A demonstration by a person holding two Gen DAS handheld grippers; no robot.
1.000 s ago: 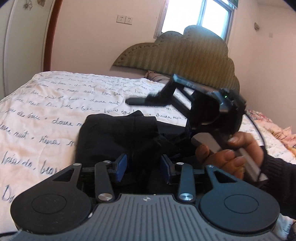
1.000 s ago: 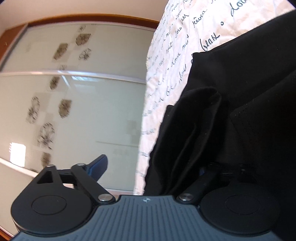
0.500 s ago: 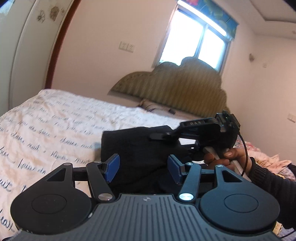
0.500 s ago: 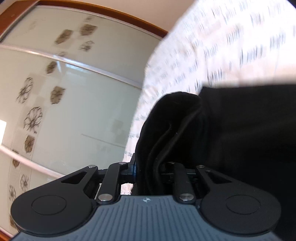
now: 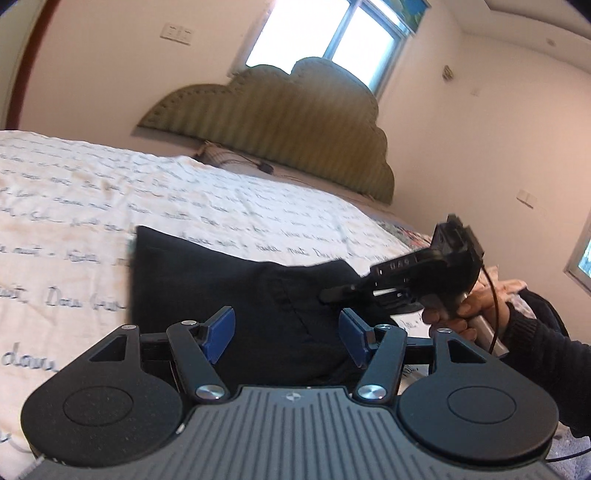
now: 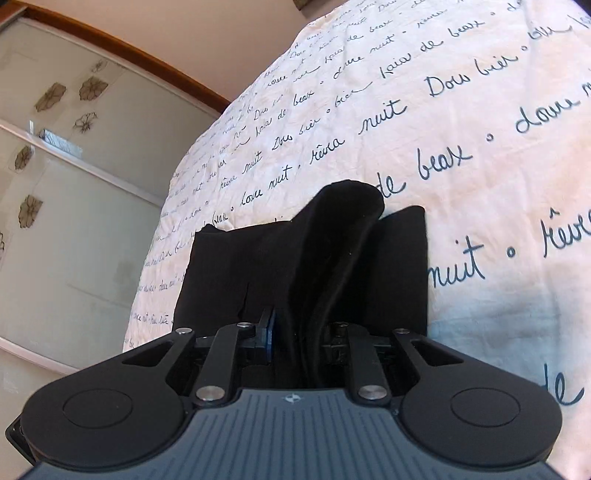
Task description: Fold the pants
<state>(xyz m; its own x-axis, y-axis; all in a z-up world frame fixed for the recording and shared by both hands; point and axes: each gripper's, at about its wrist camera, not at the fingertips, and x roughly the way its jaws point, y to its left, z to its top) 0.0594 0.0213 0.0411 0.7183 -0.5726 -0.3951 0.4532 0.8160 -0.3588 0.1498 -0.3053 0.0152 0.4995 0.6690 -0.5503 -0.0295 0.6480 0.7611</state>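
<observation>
Since a second ago, right gripper point(image 6: 295, 338) jaws have clamped onto the black pants point(image 6: 332, 251). Left gripper point(image 5: 286, 334) jaws stand apart above the pants on the bed point(image 5: 92, 221).

The bedspread point(image 6: 461, 110) carries repeated dark cursive French words: "nuit", "douce nuit", "de beaux", "rêve" and "Dors bien", with dots between the phrases. The small label on the right tool point(image 5: 400, 264) is too blurred to read.

Script-printed bedspread point(image 5: 258, 206) (French words), scalloped headboard point(image 5: 295, 122), window point(image 5: 332, 33).
</observation>
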